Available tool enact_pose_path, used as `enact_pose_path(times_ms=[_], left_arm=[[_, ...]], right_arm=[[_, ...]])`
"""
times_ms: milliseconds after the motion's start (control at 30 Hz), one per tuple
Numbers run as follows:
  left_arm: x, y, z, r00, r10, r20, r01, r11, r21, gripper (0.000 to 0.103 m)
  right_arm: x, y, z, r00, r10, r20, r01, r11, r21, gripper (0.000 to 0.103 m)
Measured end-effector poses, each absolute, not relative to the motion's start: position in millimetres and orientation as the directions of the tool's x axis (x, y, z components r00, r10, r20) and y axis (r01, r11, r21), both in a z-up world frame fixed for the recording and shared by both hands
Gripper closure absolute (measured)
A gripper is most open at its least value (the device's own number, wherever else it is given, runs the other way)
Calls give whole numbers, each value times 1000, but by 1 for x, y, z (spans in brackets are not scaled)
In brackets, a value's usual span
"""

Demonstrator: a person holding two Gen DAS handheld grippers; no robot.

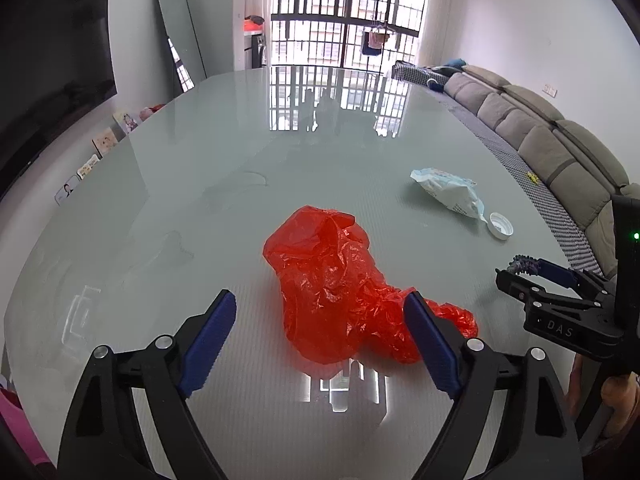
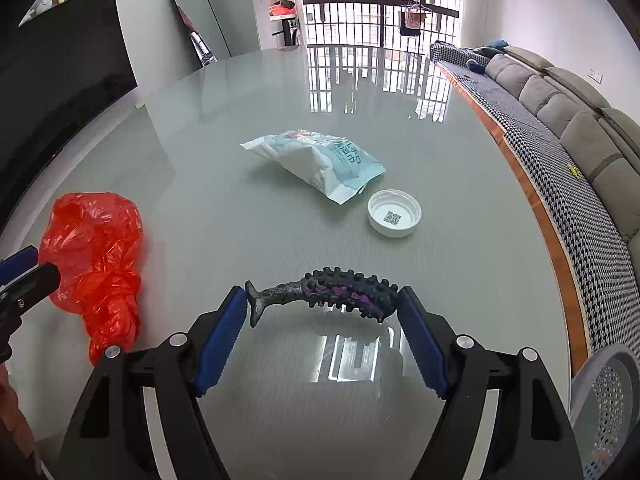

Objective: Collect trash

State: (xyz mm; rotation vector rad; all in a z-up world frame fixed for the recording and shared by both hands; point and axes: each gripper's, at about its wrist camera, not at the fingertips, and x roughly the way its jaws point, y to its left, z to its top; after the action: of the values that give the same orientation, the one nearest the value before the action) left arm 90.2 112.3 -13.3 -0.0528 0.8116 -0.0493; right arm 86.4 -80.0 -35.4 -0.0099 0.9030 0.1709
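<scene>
Spanning the near edge of the left wrist view, the left tool (image 1: pixel 318 312) stands wide, its blue pads (image 1: pixel 208 344) apart and pressing on nothing; the red bag (image 1: pixel 336 284) lies crumpled on the worktop (image 1: pixel 160 208) between and just beyond them, its twisted tail passing behind the right-hand pad. At 3 o'clock from the bag, the right tool (image 1: pixel 520 270) shows side-on with a knobbly dark thing at its tips. In the right wrist view the right tool (image 2: pixel 322 300) holds a black-and-purple spiked fish toy (image 2: pixel 340 290) crosswise, tail at the left pad, head at the right pad, above the glossy worktop. Beyond it, at 1 o'clock, a white cap (image 2: pixel 394 213) lies open side up; just beside that, at 11 o'clock from it, lies a pale blue wipes pack (image 2: pixel 320 160). A grey basket (image 2: pixel 608 400) sits at 4 o'clock.
</scene>
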Motion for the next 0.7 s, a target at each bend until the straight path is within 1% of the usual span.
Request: enact_pose_path(times_ms=[200,267,500,600,700], left_arm=[[87,98,-9,688,-57,-723,-11,996,-89,17],[90,93,-12,685,-51,-727,-34,994,-102,13],[112,85,-33,628,-34,-778,-132,980,-149,13],[123,85,-41,610,-11,-792,-169,975,-143,13],[130,82,-47,597,24,-802,-191,975,-112,14]], right_arm=[[61,-97,-26,632,153,-760,-144,986,78,29],[53,-104,-23,640,158,-752,-136,987,92,29],[31,-120,-15,663,182,-726,-120,983,137,29],[27,-123,-13,666,199,-719,-120,980,159,29],[24,-128,-12,669,211,-713,-121,977,176,29]])
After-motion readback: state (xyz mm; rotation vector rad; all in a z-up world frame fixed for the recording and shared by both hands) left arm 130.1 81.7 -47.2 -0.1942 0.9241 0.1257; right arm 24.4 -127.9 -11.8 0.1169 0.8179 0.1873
